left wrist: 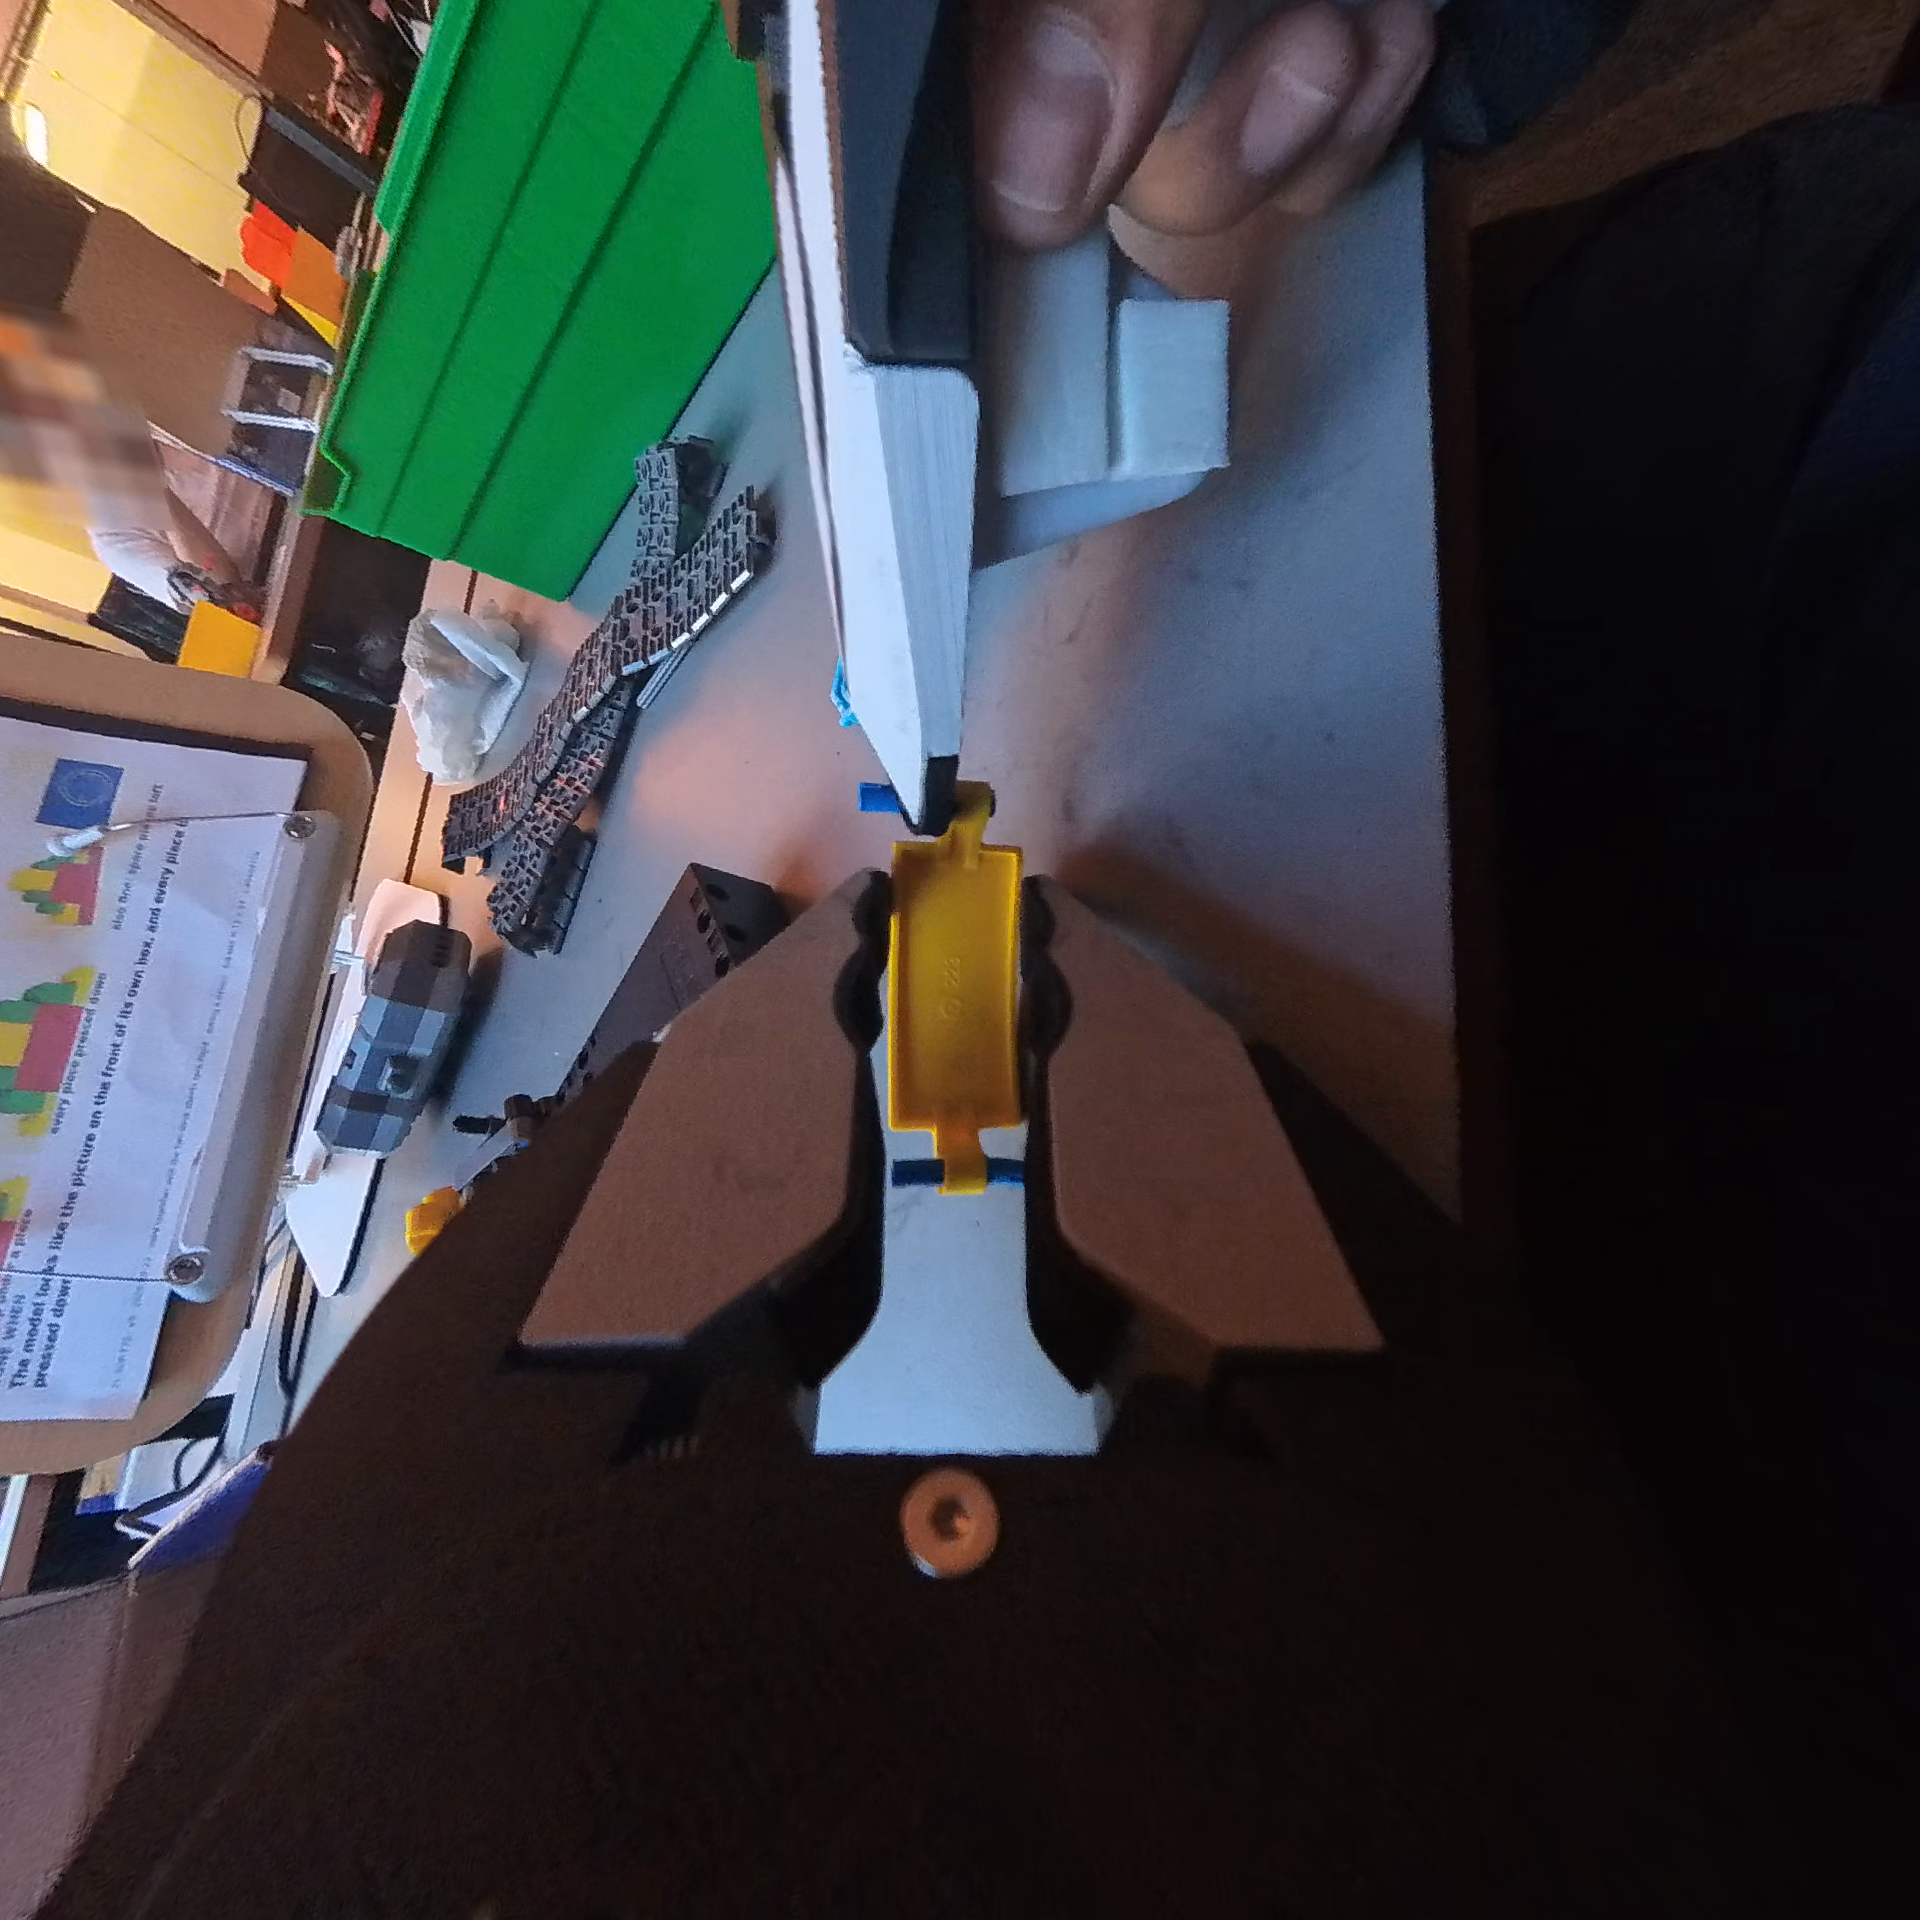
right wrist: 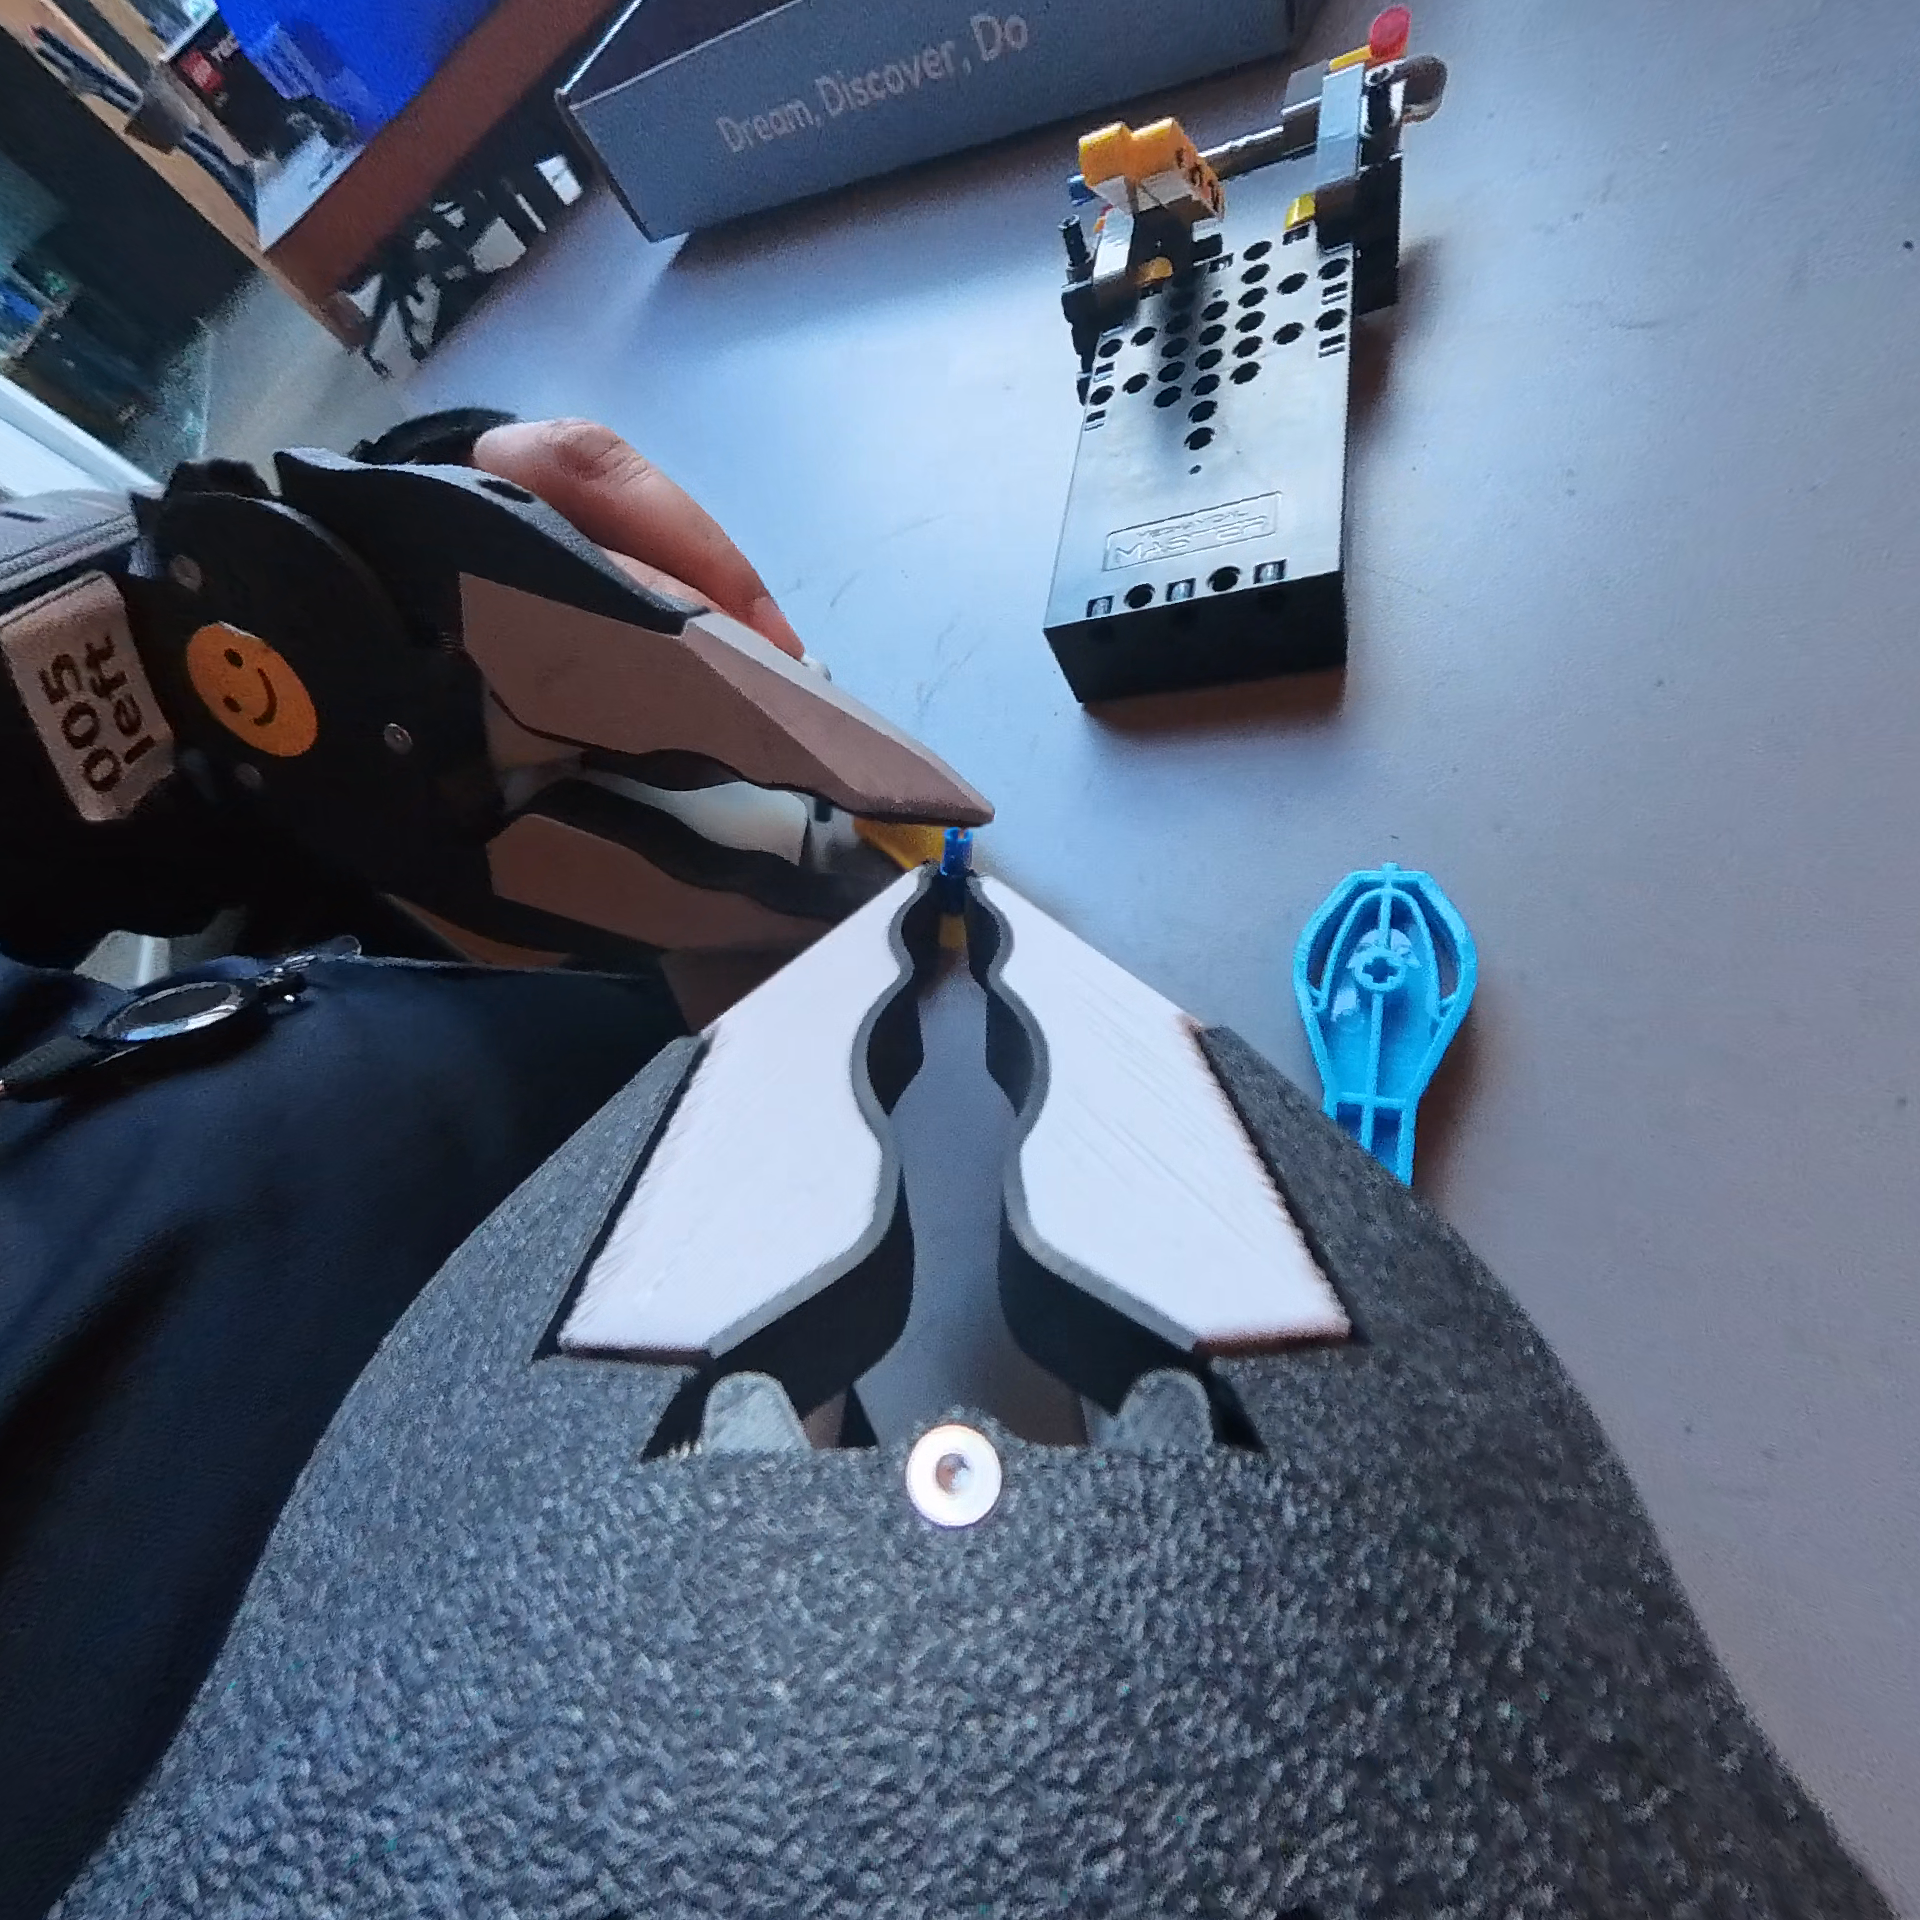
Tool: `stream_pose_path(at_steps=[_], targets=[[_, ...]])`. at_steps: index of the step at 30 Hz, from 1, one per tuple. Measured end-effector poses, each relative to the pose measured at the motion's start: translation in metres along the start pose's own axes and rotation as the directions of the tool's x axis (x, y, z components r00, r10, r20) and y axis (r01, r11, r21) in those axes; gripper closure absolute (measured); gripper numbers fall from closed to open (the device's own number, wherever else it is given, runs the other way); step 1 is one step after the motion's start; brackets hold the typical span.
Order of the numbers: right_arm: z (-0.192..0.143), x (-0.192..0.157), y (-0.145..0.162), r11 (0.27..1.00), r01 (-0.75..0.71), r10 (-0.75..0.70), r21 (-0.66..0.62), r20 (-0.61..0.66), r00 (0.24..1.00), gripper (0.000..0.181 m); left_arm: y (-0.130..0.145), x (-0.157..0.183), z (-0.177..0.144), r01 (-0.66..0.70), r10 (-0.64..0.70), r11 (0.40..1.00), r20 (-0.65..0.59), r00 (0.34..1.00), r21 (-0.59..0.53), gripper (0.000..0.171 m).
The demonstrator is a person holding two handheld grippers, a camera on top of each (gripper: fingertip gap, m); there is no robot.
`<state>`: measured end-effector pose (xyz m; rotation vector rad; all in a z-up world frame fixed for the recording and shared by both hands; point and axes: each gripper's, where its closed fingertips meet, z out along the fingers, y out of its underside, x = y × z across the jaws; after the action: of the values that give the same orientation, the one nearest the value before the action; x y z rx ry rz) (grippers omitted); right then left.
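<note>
My left gripper (left wrist: 954, 891) is shut on a flat yellow plastic panel (left wrist: 954, 997) and holds it by its long edges above the grey table (left wrist: 1226, 748). A blue pin (left wrist: 914, 1172) sits through the panel's near clip. My right gripper (right wrist: 951, 881) is shut on a small blue pin (right wrist: 954, 854). Its tips meet the panel's far clip (left wrist: 971, 808), right at the left gripper's fingers (right wrist: 790, 727). In the left wrist view the right gripper (left wrist: 928, 805) comes in from above, held by a person's hand (left wrist: 1091, 114). The panel is mostly hidden in the right wrist view.
A black hub box (right wrist: 1205, 520) with a small brick build (right wrist: 1143, 177) lies ahead on the right. A blue plastic tool (right wrist: 1382, 997) lies beside my right gripper. A grey box (right wrist: 935, 94), green bin (left wrist: 561, 281), black track links (left wrist: 623, 707) and grey motor (left wrist: 400, 1039) stand around. Both grippers' tips are close together, under 4 cm apart.
</note>
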<state>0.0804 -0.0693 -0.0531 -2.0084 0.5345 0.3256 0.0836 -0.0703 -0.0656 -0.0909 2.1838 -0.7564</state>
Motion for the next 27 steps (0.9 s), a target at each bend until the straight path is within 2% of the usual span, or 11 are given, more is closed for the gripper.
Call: stream_pose_path(at_steps=[5,15,16,18,19,21,22,25,27], targets=[[0.003,0.005,-0.004,0.998,-0.049,0.05,0.038,-0.029,0.998,0.181,0.002,0.002,0.002,0.036,-0.035,0.999,-0.064,0.997,0.008,0.149],[0.007,0.008,-0.009,0.991,-0.097,0.102,0.091,-0.048,0.994,0.181,0.007,-0.002,0.001,-0.013,0.014,1.0,-0.041,0.999,0.023,0.149],[0.005,0.009,-0.014,0.987,-0.1,0.107,0.126,-0.056,0.993,0.18,0.007,-0.003,0.001,-0.018,0.019,1.0,-0.033,0.999,0.02,0.149],[-0.018,0.019,-0.049,0.937,-0.14,0.16,0.321,-0.037,0.986,0.181,0.004,0.001,0.001,-0.03,0.032,0.998,-0.052,0.998,0.046,0.148],[-0.025,0.029,-0.057,0.935,-0.13,0.157,0.331,-0.057,0.986,0.181,-0.015,0.021,-0.007,-0.06,0.084,0.986,-0.15,0.985,0.156,0.149],[-0.026,0.036,-0.058,0.956,-0.1,0.128,0.276,-0.085,0.988,0.181,-0.036,0.038,-0.008,-0.118,0.141,0.977,-0.118,0.983,0.18,0.149],[-0.027,0.034,-0.06,0.957,-0.071,0.104,0.281,-0.103,0.989,0.18,-0.038,0.036,-0.004,-0.125,0.139,0.98,-0.079,0.987,0.155,0.149],[-0.035,0.028,-0.063,0.963,0.012,0.029,0.269,-0.148,0.989,0.18,-0.036,0.03,0.002,-0.061,0.075,0.99,-0.104,0.992,0.13,0.149],[-0.052,0.044,-0.067,0.968,0.07,-0.008,0.242,-0.246,0.969,0.179,-0.03,0.022,0.004,-0.052,0.059,0.993,-0.069,0.996,0.102,0.149]])
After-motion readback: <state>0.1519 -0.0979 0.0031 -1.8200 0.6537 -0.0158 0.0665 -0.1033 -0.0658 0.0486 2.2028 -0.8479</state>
